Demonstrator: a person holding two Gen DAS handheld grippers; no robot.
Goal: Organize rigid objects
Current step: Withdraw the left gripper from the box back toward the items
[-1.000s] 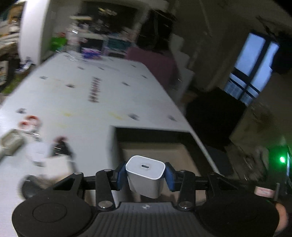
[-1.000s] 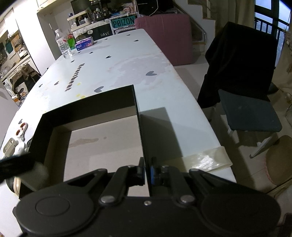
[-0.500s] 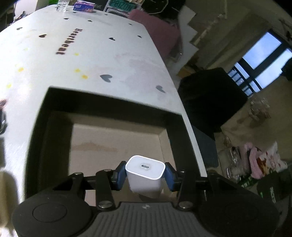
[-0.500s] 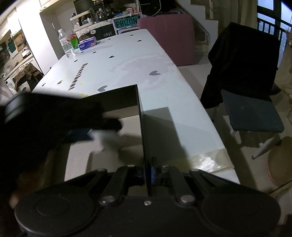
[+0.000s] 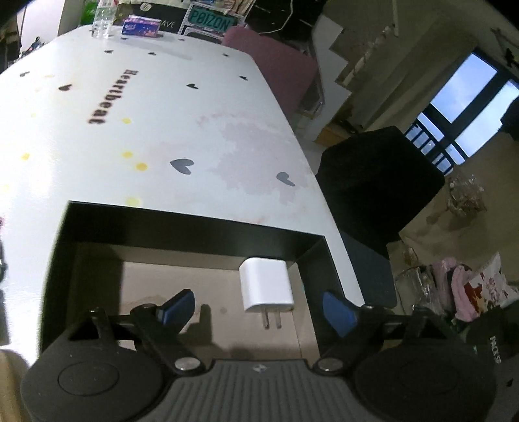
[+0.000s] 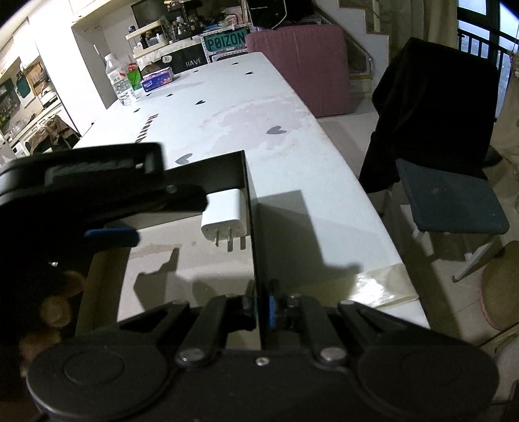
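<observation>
Left gripper point(image 5: 259, 308), fingers spread wide and empty, should lift straight off the white charger point(image 5: 266, 285) at frame centre; right gripper point(image 6: 259, 306) pinches the box wall point(image 6: 251, 227).

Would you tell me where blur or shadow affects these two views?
Left wrist view: sharp on the white plug-in charger, room dim, fisheye-bent table edge. Right wrist view: the left gripper is blurred close-up; the black box wall shades the white table.

A lived-in home, dining area open to a kitchen: a long white table point(image 6: 227, 107) printed with hearts, a water bottle point(image 6: 118, 81), tissue box point(image 6: 157, 79), cluttered shelves point(image 6: 168, 29), a staircase point(image 6: 363, 19), a chair point(image 6: 447, 201).
</observation>
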